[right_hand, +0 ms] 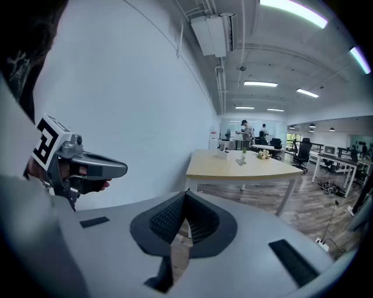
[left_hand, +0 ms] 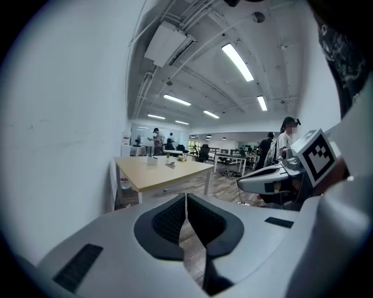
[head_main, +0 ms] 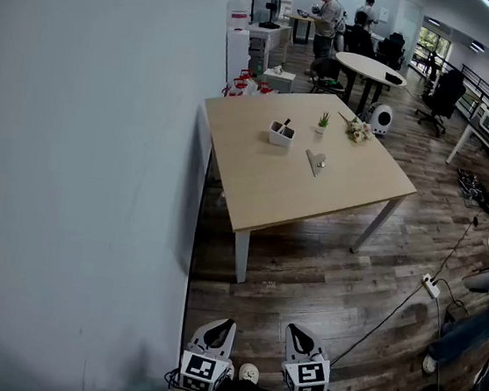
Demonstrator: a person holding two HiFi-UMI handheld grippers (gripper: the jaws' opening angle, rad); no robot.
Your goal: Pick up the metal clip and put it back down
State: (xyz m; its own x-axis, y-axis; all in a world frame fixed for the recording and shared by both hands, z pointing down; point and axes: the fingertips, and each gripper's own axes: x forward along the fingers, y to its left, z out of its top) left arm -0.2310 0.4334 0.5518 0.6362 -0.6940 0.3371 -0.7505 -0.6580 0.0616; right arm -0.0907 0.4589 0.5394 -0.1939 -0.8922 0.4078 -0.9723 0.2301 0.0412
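Observation:
The metal clip [head_main: 317,162] lies on the light wooden table [head_main: 255,178], near its middle, well ahead of me. It shows as a small grey shape on the tabletop in the left gripper view [left_hand: 170,165] and in the right gripper view [right_hand: 239,160]. My left gripper [head_main: 221,325] and right gripper [head_main: 298,330] are low in the head view, close to my body and over the wooden floor, far from the table. Both are shut with nothing between their jaws. The left gripper [left_hand: 186,197] and right gripper [right_hand: 186,192] point toward the table.
A white holder [head_main: 280,134], a small potted plant [head_main: 323,121] and a flower bunch [head_main: 357,131] stand on the table. A white wall [head_main: 79,170] runs along the left. Cables and a power strip [head_main: 431,286] lie on the floor at right. People stand at far desks.

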